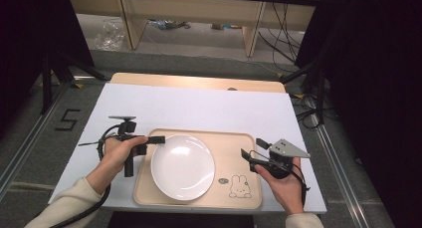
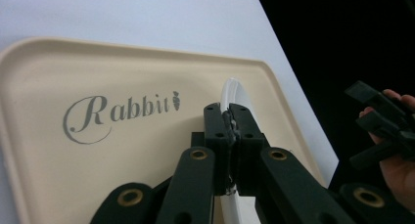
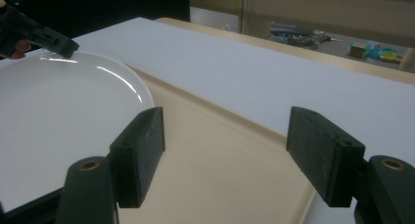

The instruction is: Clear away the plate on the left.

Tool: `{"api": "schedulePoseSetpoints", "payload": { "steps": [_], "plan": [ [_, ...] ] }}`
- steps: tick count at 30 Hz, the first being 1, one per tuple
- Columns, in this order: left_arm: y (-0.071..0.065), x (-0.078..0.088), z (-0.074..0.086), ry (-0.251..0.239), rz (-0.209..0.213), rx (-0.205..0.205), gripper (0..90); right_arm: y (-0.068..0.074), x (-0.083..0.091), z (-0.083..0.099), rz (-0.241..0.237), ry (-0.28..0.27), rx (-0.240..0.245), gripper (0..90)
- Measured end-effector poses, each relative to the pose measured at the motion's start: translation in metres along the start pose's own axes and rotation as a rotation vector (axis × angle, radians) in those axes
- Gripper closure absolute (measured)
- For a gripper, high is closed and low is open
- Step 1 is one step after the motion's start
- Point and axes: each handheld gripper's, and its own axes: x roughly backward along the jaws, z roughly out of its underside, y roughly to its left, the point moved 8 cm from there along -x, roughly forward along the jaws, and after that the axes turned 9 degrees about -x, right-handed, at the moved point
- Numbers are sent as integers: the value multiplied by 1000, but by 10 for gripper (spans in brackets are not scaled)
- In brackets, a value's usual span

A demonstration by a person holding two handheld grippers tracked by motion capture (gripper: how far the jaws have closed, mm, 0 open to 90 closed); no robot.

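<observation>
In the high view a white plate [image 1: 182, 167] lies at the centre of the lower half of the frame, resting on a beige tray [image 1: 249, 198] that sits on a white table [image 1: 199, 106]. The tray carries a small rabbit drawing [image 1: 240, 186] in its lower right corner, and in the left gripper view the word "Rabbit" [image 2: 120, 115] is printed across its left centre. The left gripper [image 1: 157, 139], held in the left hand [image 1: 118, 156] at centre left of the high view, reaches to the plate's upper left rim; in the left gripper view its jaws are pressed together on the thin white edge of the plate [image 2: 234, 98], pinching it at the middle of the frame. The right gripper [image 1: 253, 152] is held in the right hand [image 1: 282, 180] at the lower right of the high view, just off the tray's right edge. In the right gripper view its jaws stand spread wide apart with nothing between them, over the tray [image 3: 225, 170], with the plate [image 3: 54, 121] at the left of that frame and the left gripper [image 3: 36, 33] at its upper left corner.
</observation>
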Motion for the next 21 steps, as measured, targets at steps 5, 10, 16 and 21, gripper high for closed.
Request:
{"api": "schedulePoseSetpoints", "payload": {
  "steps": [5, 10, 16, 21],
  "plan": [
    [4, -1, 2, 15, -2, 7, 872, 0, -1, 0, -3, -2, 8, 314],
    [8, -2, 5, 38, 0, 2, 870, 0, 0, 1, -4, 6, 12, 314],
    [14, -2, 8, 72, -39, -43, 864, 0, 0, 0, -6, -2, 11, 311],
    [14, 1, 3, 48, -51, -56, 848, -3, 0, -1, 12, -14, 35, 310]
  ]
}}
